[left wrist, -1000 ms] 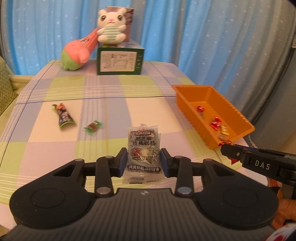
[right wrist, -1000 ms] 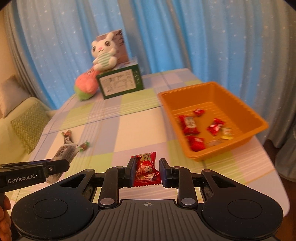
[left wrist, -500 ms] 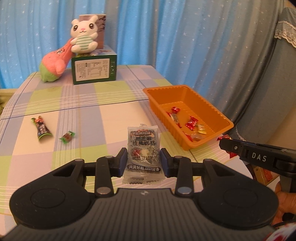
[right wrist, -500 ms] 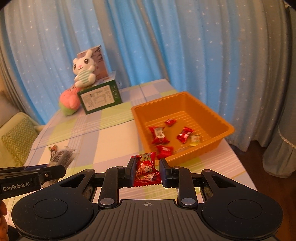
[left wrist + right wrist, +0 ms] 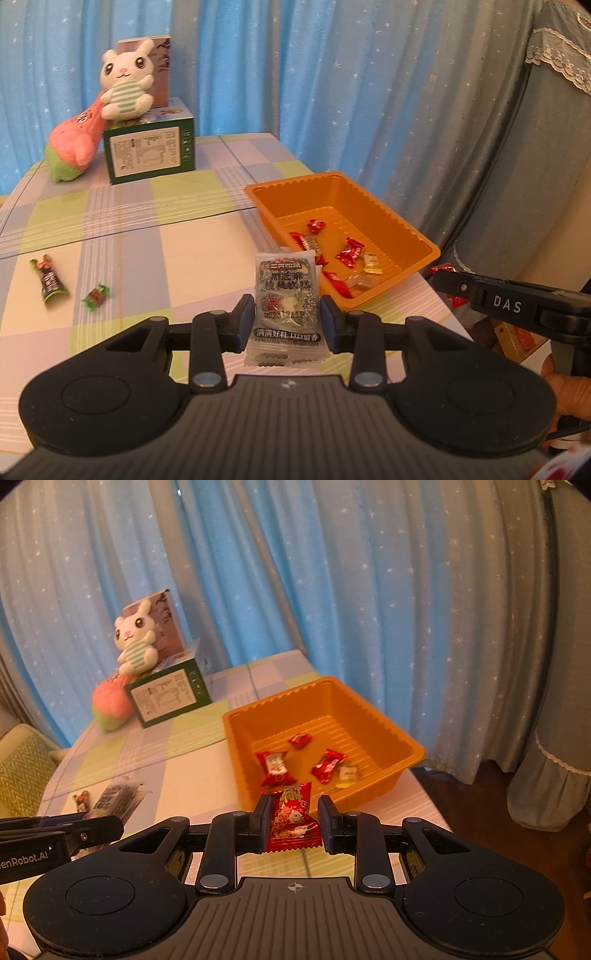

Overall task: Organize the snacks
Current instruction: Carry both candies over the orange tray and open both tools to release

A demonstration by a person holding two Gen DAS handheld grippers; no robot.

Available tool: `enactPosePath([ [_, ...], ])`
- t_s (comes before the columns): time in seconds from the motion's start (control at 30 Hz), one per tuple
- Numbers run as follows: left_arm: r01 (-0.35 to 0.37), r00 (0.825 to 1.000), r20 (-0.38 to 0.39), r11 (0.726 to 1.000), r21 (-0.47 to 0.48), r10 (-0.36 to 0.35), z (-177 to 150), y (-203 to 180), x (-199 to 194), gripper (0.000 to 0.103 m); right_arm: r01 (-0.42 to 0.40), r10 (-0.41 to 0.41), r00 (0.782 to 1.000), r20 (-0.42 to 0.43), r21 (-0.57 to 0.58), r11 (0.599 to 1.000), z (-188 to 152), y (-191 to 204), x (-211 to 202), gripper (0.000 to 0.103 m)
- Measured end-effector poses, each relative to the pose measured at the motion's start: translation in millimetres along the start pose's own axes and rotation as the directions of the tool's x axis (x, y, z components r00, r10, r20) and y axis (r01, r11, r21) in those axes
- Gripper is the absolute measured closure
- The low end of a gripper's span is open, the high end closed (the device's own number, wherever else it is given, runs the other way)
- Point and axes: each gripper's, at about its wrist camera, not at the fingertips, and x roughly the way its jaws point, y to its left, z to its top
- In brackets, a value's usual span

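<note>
Between the left gripper [image 5: 287,320] fingers: a clear-and-black sesame-walnut cake packet [image 5: 286,300], clamped on both side edges, upright, held above the checked tablecloth [image 5: 140,236] just near-left of the orange tray [image 5: 406,229]. Right gripper [image 5: 291,821] is likewise pinched on a red cartoon snack packet [image 5: 291,818], slightly tilted, off the table, in front of the tray's near-left corner.

Tray [image 5: 391,727] sits at the right table edge. Inside, from the right wrist view: large red packet [image 5: 275,766] near-left, small red candy [image 5: 300,740] far, red candy [image 5: 328,765] centre, yellow-green candy [image 5: 347,774] just right of it. Left wrist view also shows a clear wrapper [image 5: 360,282] near the tray's near wall.

Loose on the cloth, far left of the tray: dark green-ended stick packet [image 5: 50,282] and a small green-wrapped candy [image 5: 96,295] just right of it, not touching.

Far end: green box [image 5: 149,151] with a plush bunny [image 5: 125,86] on top, a pink-and-green plush [image 5: 74,146] leaning against its left side. Blue starred curtain [image 5: 295,74] behind.
</note>
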Motion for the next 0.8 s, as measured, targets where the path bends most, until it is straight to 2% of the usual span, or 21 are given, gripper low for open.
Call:
enactPosePath([
  [0.4, 0.068, 0.998, -0.004, 0.997, 0.021, -0.068, 26.8, -35.3, 37.7, 0.069, 0.039, -0.039, 0.999, 0.015, -0.006, 0.999, 22.0, -28.7, 16.1, 0.076],
  [0.8, 0.110, 0.993, -0.031, 0.994, 0.018, -0.110, 48.1, -45.9, 85.2, 0.069, 0.044, -0.043, 0.999, 0.013, -0.056, 0.997, 46.8, -37.8, 50.8, 0.076],
])
